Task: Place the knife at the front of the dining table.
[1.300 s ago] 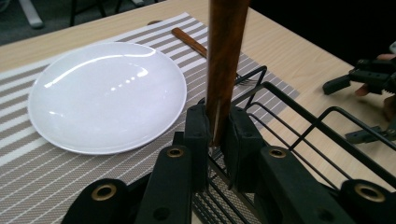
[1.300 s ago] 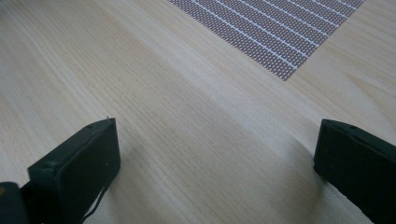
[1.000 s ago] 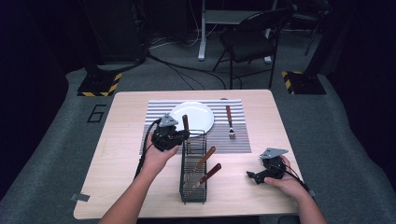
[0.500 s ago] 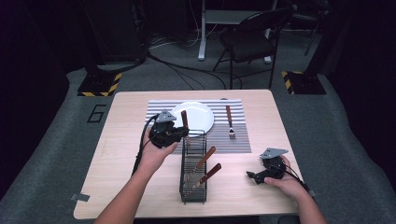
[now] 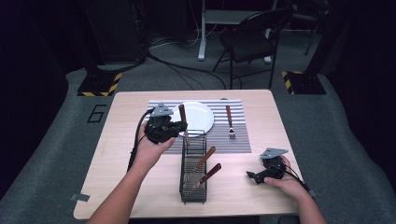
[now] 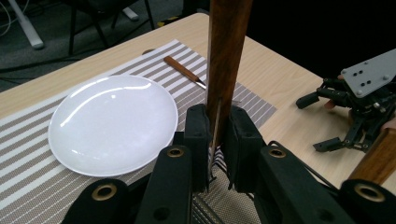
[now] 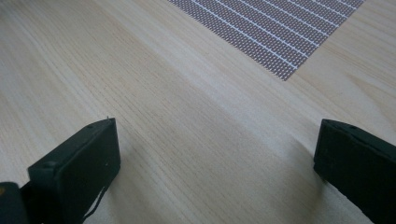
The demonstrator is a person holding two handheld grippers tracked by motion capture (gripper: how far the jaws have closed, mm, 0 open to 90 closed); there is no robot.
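Observation:
My left gripper (image 5: 173,126) is shut on a wooden-handled utensil (image 5: 182,114) and holds it upright, its metal end down at the far end of the black wire basket (image 5: 182,179). In the left gripper view the pads (image 6: 198,135) pinch the brown handle (image 6: 226,51) from both sides. Two more wooden-handled utensils (image 5: 206,158) lean inside the basket. My right gripper (image 5: 255,176) rests open on the table at the near right, and in its own view its jaws (image 7: 217,154) stand wide apart over bare wood.
A white plate (image 5: 198,116) lies on a striped placemat (image 5: 240,140), with a wooden-handled fork (image 5: 229,122) to its right. In the left gripper view the plate (image 6: 112,123), the fork (image 6: 184,72) and the right gripper (image 6: 317,122) show. A chair (image 5: 252,42) stands beyond the table.
My left gripper has lifted the utensil a little and drifted slightly toward the plate. The right gripper has stayed where it was.

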